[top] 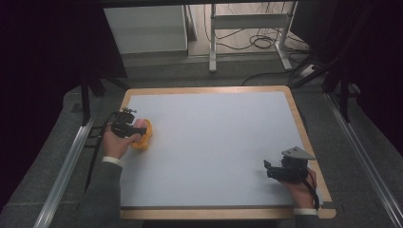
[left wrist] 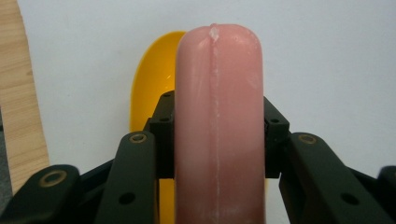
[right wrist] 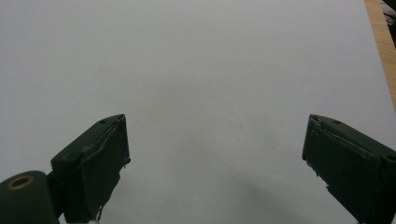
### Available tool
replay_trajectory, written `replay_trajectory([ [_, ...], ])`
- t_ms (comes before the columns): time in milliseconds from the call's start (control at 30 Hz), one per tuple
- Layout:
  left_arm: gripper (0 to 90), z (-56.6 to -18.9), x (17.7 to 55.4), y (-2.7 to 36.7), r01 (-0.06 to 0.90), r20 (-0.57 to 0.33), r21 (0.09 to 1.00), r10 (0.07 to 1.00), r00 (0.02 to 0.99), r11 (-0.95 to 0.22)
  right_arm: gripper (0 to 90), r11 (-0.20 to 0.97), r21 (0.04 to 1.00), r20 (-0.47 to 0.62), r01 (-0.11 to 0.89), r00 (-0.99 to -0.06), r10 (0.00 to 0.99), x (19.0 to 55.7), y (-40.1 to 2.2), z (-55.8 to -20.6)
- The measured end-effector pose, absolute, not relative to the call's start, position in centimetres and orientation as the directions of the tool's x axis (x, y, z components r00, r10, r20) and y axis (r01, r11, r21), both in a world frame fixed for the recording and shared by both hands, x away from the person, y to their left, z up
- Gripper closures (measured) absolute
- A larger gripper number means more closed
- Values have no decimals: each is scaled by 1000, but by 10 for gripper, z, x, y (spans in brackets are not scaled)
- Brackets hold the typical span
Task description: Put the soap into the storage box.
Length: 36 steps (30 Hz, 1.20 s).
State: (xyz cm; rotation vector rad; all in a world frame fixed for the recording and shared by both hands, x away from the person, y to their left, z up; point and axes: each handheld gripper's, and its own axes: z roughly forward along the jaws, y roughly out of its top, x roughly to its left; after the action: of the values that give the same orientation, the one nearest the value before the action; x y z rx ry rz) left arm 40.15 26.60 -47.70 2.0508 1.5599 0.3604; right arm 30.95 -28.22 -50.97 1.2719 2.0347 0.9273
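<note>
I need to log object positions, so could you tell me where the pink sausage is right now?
The pink sausage is clamped in the left tongs near the table's left edge, directly over the yellow dish.

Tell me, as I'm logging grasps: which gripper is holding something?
The left gripper: it is shut on a pink sausage above a yellow dish. The right gripper is open over the bare mat.
</note>
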Motion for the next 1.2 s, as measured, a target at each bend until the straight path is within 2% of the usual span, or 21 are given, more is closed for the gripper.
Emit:
replay_trajectory([
  [433, 587, -488, 404, 267, 818, -104, 548, 956, 273, -174, 70, 318, 787, -104, 529, -394, 913, 310, -282, -511],
  [600, 386, -480, 399, 268, 798, -108, 579, 955, 277, -166, 70, 318, 787, -105, 529, -393, 913, 310, -282, -511],
  [833, 311, -473, 391, 267, 775, -113, 607, 947, 302, -175, 70, 320, 786, -105, 530, -395, 913, 310, -281, -512],
  [1200, 259, -468, 368, 261, 748, -107, 636, 939, 328, -189, 70, 321, 785, -106, 529, -395, 912, 310, -280, -512],
])
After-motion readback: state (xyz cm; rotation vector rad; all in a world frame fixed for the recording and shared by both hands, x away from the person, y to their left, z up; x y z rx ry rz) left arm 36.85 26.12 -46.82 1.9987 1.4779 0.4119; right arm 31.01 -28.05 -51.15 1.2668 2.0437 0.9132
